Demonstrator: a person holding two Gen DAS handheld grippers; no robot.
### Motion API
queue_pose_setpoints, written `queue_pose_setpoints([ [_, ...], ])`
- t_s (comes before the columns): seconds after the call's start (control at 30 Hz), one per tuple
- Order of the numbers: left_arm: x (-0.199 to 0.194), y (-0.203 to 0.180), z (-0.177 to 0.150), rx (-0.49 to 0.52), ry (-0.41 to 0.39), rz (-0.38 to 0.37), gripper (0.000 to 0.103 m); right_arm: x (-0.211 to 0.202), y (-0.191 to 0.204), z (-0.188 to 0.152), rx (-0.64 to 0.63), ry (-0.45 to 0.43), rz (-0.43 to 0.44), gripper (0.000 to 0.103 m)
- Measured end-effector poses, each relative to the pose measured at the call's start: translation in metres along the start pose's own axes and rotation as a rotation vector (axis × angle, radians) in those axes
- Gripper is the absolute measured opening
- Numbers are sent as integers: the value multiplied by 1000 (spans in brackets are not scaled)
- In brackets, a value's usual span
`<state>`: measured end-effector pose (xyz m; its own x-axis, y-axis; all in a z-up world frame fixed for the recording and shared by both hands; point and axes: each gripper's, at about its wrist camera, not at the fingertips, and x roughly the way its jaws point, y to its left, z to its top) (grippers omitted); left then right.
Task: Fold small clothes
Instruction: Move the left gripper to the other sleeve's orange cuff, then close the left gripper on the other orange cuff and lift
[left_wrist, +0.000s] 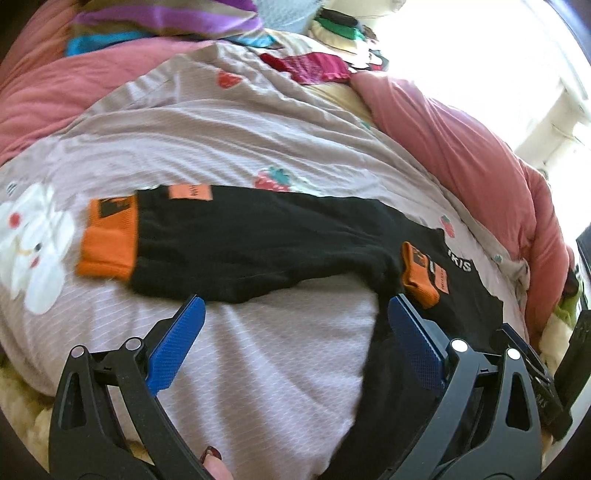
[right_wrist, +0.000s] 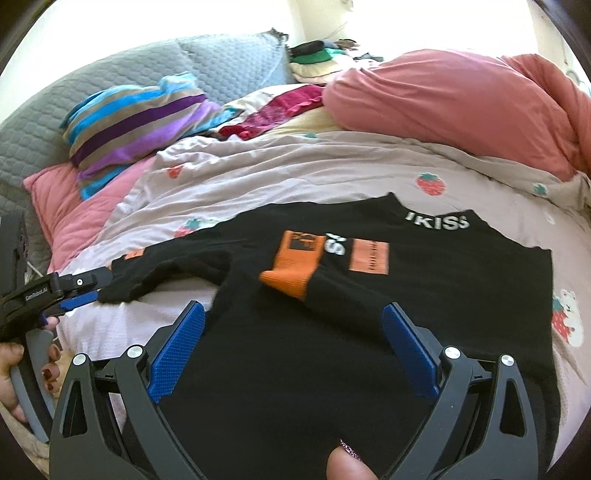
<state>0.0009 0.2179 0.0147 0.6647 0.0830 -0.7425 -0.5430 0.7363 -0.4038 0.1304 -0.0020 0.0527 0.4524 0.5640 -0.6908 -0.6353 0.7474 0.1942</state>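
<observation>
Both our grippers gape empty: left gripper (left_wrist: 295, 314) faces the outstretched sleeve (left_wrist: 229, 243) lying crosswise, right gripper (right_wrist: 293, 321) over the sweater body (right_wrist: 295, 369).

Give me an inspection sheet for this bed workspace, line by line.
Surface: bed cover, pale with strawberry prints, wrinkled.
Job's things: black sweater lies flat; one orange cuff is folded onto the chest, the other sleeve is stretched out sideways.
Clutter: striped pillow, red cloth, pink quilt, stacked clothes at the far end.
Grippers: left hand-held gripper open, at the outstretched sleeve's edge; right hand-held gripper open, over the sweater's body. Neither holds cloth.
Cables: nothing seen.
Surroundings: grey quilted headboard; bright window light behind.
</observation>
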Motion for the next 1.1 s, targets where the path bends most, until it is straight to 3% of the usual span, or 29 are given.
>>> queue_pose_setpoints([
  [0.13,-10,17,-2,-55,7,-17,93,3,16,4,-29,2,25,96],
  [0.5,-22,67,2,-185,18,29,93,13,64,16,-111,8,100,96],
  [0.77,-20,101,7,-328,12,-49,93,31,97,15,-185,62,128,96],
  [0.93,-16,113,12,-390,6,-67,84,37,105,13,-184,76,151,96],
  [1.1,-10,122,18,-427,9,-52,67,39,107,14,-173,77,166,96],
])
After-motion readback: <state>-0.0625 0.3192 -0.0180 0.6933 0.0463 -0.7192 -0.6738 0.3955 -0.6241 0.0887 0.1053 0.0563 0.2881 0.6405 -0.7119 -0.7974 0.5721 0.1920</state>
